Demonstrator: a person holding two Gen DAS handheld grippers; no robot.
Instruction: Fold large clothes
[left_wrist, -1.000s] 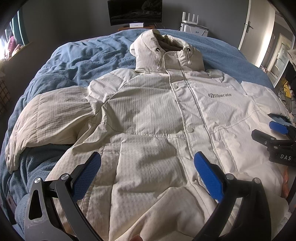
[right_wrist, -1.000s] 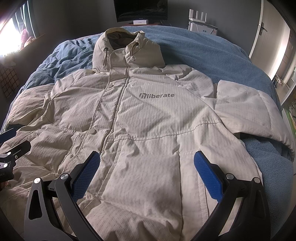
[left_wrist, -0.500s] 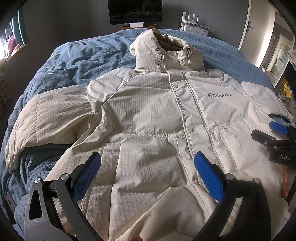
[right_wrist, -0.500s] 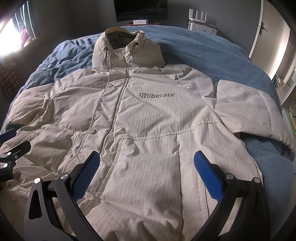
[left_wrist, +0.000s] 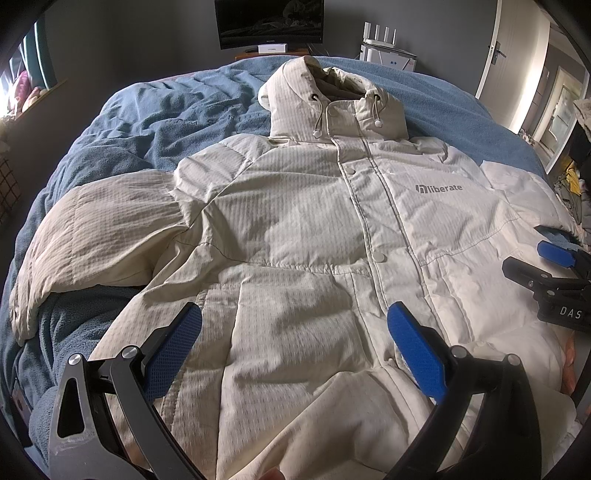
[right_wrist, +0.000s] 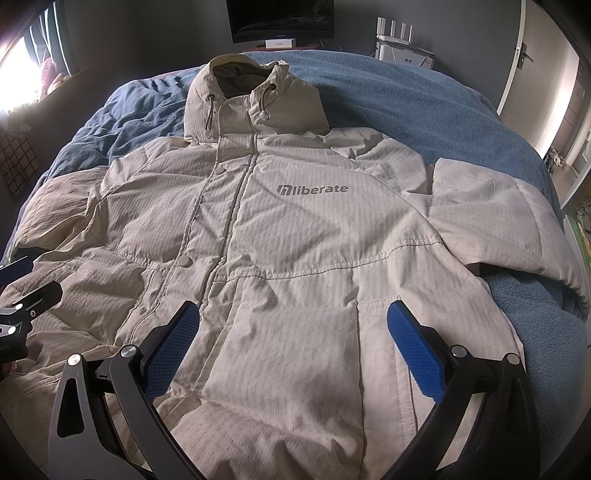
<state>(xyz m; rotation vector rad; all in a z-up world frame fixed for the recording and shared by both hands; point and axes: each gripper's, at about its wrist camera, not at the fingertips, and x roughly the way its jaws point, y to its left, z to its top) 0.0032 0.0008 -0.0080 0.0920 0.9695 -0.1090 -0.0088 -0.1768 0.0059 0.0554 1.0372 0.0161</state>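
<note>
Almost nothing has shifted since the earlier frames; both grippers hang over the lower half of the jacket (left_wrist: 295, 229) just as they did a second ago, and the garment lies in the same spread; the cream hooded jacket rests face up on the blue blanket (left_wrist: 177, 110) covering the bed, hood (left_wrist: 332, 99) toward the far wall, front closed, the grey "liberate" logo (right_wrist: 312, 189) on the chest; one sleeve (left_wrist: 99, 229) spreads out over the blanket at the left of the left wrist view, and the other sleeve (right_wrist: 517, 229) lies out to the right in the right wrist view, its cuff end drooping toward the bed's edge; the left gripper (left_wrist: 293, 347) has its blue-padded fingers (left_wrist: 173, 350) spread wide with nothing between them, above the hem area left of the snap placket; the right gripper (right_wrist: 293, 345) is likewise wide apart and holds nothing, its fingers (right_wrist: 415, 350) above the panel right of the placket; each gripper shows at the edge of the other's view, beside it over the jacket; beyond the bed stand a dark monitor (left_wrist: 269, 22) and a white router (left_wrist: 380, 35), with a door (right_wrist: 517, 55) at the right
</note>
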